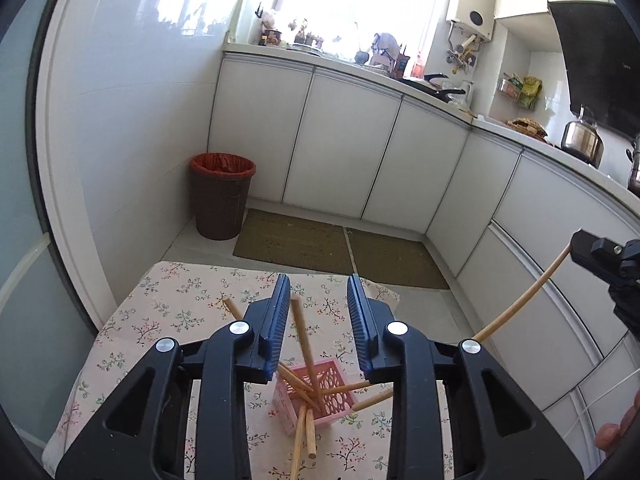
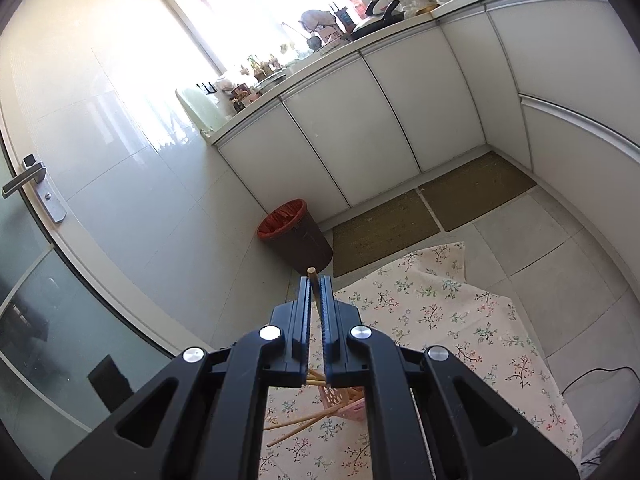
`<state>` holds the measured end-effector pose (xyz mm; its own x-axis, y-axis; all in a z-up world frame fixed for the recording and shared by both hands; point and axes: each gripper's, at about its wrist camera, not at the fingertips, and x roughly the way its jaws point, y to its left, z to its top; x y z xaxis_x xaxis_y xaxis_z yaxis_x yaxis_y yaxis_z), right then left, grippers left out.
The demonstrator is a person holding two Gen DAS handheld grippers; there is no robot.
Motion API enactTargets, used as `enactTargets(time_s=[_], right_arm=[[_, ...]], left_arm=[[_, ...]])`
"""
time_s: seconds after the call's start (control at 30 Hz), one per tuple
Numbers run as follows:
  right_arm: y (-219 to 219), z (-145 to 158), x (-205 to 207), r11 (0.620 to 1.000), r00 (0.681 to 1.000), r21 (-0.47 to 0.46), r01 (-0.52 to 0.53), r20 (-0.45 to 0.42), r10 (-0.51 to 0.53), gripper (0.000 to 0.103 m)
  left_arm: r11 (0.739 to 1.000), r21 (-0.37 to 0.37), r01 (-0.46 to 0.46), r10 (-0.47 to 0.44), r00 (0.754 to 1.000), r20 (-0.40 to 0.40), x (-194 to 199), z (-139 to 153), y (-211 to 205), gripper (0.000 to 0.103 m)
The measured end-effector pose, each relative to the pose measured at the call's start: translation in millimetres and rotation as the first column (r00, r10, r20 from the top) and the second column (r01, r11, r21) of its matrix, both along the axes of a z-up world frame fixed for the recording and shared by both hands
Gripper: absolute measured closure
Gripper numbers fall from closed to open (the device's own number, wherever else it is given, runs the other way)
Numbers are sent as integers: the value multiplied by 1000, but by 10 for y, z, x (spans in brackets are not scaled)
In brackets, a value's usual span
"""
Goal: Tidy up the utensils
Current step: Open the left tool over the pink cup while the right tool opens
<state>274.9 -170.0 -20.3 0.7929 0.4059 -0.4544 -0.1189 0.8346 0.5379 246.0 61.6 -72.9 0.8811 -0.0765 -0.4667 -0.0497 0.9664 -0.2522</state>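
Note:
A pink lattice basket [image 1: 320, 394] stands on the floral tablecloth [image 1: 160, 320] with several wooden chopsticks [image 1: 302, 336] leaning out of it at different angles. My left gripper [image 1: 318, 284] hovers above the basket and is open. One upright chopstick shows in the gap, and neither pad touches it. My right gripper [image 2: 316, 280] is shut on a single chopstick [image 2: 313, 276], whose tip pokes out past the fingertips. In the left wrist view the right gripper [image 1: 580, 248] is at the right edge, with its chopstick [image 1: 520, 300] slanting down toward the basket. In the right wrist view the basket [image 2: 344, 400] sits below the fingers.
A brown bin with a red liner [image 1: 222, 196] stands on the floor by the wall. Two green mats [image 1: 296, 240] lie before the white cabinets [image 1: 340, 148]. A glass door with a handle [image 2: 28, 180] is at the left. A person's fingers [image 1: 616, 432] show at the lower right.

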Motion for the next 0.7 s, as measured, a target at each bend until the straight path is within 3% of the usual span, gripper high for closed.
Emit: enactTargets(time_s=[0.23, 0.7], right_arm=[[191, -73, 144, 999, 1000, -46, -5, -12, 4, 98], [521, -401, 312, 993, 997, -114, -23, -82, 14, 94]], left_arm=[[994, -102, -44, 52, 996, 77, -253, 206, 327, 65], [996, -87, -36, 42, 997, 66, -326, 274, 424, 60]])
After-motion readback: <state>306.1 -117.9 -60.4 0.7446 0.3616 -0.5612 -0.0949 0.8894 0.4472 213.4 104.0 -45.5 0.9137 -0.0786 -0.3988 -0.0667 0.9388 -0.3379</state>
